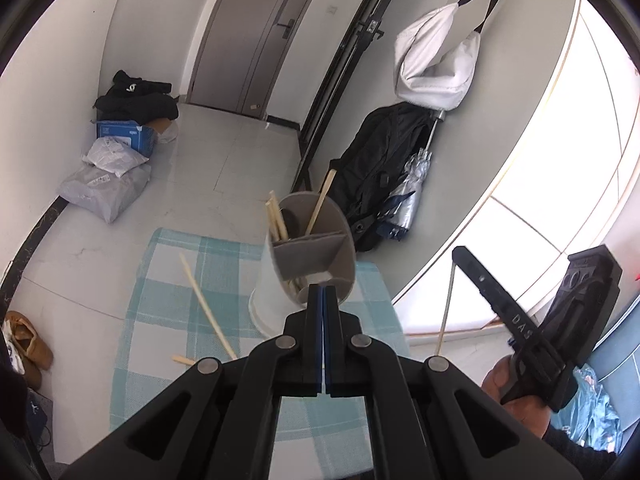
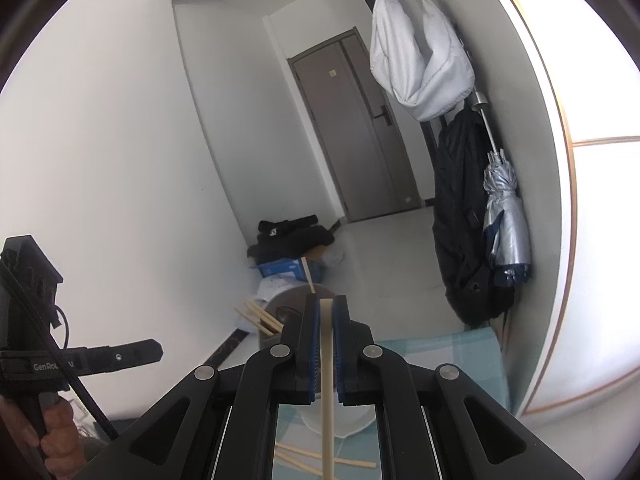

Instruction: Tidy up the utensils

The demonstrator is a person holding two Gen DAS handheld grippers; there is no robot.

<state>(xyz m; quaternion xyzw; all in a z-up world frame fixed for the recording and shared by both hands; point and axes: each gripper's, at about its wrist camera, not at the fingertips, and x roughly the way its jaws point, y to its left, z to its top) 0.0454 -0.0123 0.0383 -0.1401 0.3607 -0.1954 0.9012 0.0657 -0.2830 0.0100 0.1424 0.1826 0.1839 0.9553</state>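
Observation:
A white utensil holder (image 1: 288, 276) with a grey divided inside stands on a blue checked cloth (image 1: 168, 296) and holds several pale chopsticks (image 1: 276, 216). My left gripper (image 1: 323, 292) is shut and empty, just in front of the holder's near rim. Loose chopsticks (image 1: 206, 306) lie on the cloth to the left. In the right wrist view my right gripper (image 2: 326, 306) is shut on one chopstick (image 2: 327, 392), held upright before the holder (image 2: 288, 304). The right gripper's body also shows in the left wrist view (image 1: 560, 320) with its chopstick (image 1: 446, 308).
A black bag (image 1: 372, 168), a folded silver umbrella (image 1: 412, 188) and a white bag (image 1: 436, 60) hang at the wall on the right. Parcels (image 1: 104, 184), a blue box (image 1: 128, 134) and dark clothes lie on the floor at the left. More chopsticks (image 2: 304, 460) lie on the cloth.

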